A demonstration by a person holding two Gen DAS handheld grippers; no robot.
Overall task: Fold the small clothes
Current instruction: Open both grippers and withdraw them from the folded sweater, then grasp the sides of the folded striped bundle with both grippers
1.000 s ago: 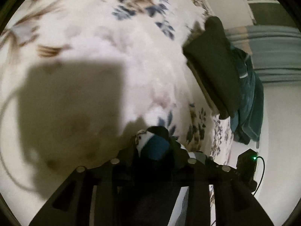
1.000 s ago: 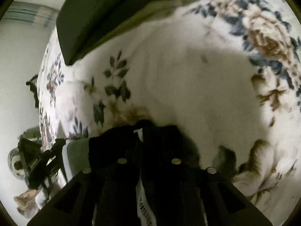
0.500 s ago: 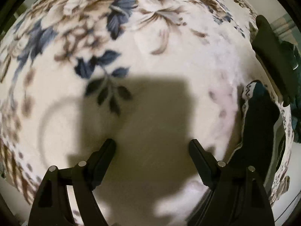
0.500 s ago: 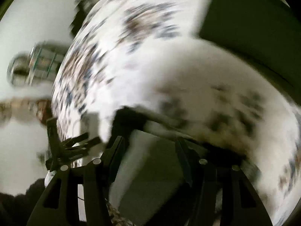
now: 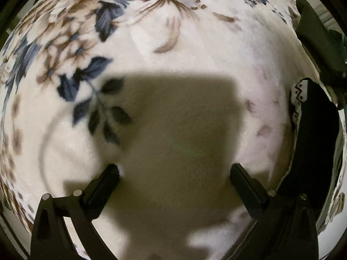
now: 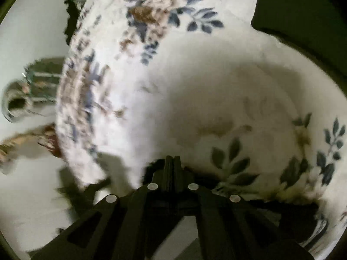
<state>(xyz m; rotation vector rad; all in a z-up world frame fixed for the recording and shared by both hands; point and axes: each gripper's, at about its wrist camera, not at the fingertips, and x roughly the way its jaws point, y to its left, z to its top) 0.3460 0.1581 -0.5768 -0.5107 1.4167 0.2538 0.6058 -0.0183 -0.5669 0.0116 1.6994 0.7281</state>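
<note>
The left tongs (image 5: pixel 174 172) stand wide, their jaws opening with only the cream fleece bed blanket printed with blue and brown flowers (image 5: pixel 195 49) between them. The dark folded small garment with a white zigzag-patterned cuff (image 5: pixel 314 117) lies on that blanket near its right edge, just beside the right-hand finger. The right tongs (image 6: pixel 172 162) are closed with nothing visible between them, above the same blanket beside a dark green cushion (image 6: pixel 303 6); no container shows.

Were matte black plastic throughout, left gripper (image 5: pixel 174 171) and right gripper (image 6: pixel 172 160) alike, each with two flat, ribbed-looking fingers (image 5: pixel 102 186) on angular linkage arms with triangular cut-outs. Carried small round silver rivets (image 6: pixel 153 186) at the linkage joints, four visible per gripper. Bore no visible markings, cables or sleeves.
</note>
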